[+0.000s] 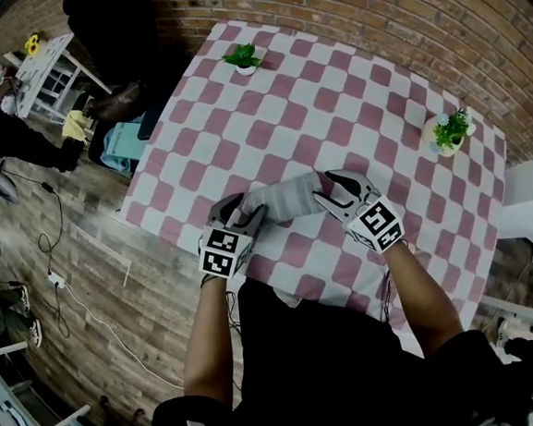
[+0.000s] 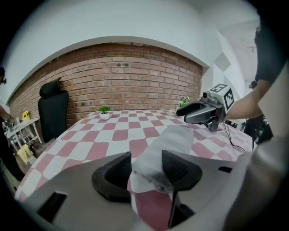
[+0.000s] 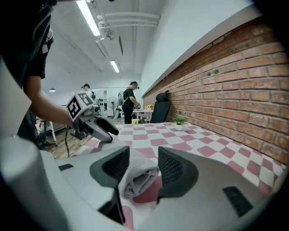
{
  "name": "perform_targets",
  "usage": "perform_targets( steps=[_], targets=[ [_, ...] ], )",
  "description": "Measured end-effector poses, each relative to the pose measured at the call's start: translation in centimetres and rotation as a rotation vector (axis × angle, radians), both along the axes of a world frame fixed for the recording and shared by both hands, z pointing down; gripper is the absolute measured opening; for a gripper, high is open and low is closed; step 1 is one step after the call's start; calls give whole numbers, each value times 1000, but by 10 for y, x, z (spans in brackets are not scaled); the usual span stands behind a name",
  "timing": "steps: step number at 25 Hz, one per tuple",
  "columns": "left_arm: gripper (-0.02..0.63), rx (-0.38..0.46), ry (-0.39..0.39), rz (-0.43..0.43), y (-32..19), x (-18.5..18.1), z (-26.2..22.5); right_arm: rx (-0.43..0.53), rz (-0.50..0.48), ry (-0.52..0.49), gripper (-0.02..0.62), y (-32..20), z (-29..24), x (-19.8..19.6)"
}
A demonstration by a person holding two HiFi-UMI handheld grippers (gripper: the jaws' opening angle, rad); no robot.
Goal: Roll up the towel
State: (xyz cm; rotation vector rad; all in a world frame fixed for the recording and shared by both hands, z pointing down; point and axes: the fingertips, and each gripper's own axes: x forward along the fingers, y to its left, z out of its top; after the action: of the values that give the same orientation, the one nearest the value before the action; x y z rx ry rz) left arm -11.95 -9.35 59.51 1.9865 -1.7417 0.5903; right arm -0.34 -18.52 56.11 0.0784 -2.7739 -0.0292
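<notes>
Head view first: the towel (image 1: 288, 199) lies as a grey roll on the checked table (image 1: 349, 98), close to the near edge and about midway along it. The left gripper (image 1: 245, 217) is at one end and the right gripper (image 1: 331, 191) at the other. Two plants stand well apart from the action, one (image 1: 244, 57) near the far left corner and one (image 1: 450, 132) by the right edge.

Now the left gripper view. The jaws stand about half closed and the roll's end fills the gap, with a pad against each side. That looks like a grip. The roll runs away across the checks towards the other gripper.

Over to the right gripper view. The jaws are narrow here too, and the spiral end of the towel (image 3: 137, 178) sits between them, packed in layers with a pad on each flank. It reads as pinched, though lightly.

My call is that the rolling is all but finished and this is the tidy-up, with both ends held to keep the roll tight. The next move calls for laying it flat and square to the near edge. Then both sets of jaws should ease apart together so the outer layer does not spring loose.
</notes>
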Motion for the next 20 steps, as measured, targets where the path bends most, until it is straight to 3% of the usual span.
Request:
perform_targets(
  steps=[5,11,16,19,20],
  targets=[
    [216,34,-9,-15,-2,2,-9,13,9,-32,198,6,-13,1],
    [206,189,-13,-70,0,2,-65,76,41,-127,180,11,-56,7],
    [128,308,-38,-111,5,9,-108,132,71,-221,62,21,-97,16],
    [1,374,-79,-127,9,16,-131,151,99,-283,0,27,-122,23],
    [-8,392,-85,-130,10,19,-139,152,109,-298,-2,29,-130,25]
  ],
)
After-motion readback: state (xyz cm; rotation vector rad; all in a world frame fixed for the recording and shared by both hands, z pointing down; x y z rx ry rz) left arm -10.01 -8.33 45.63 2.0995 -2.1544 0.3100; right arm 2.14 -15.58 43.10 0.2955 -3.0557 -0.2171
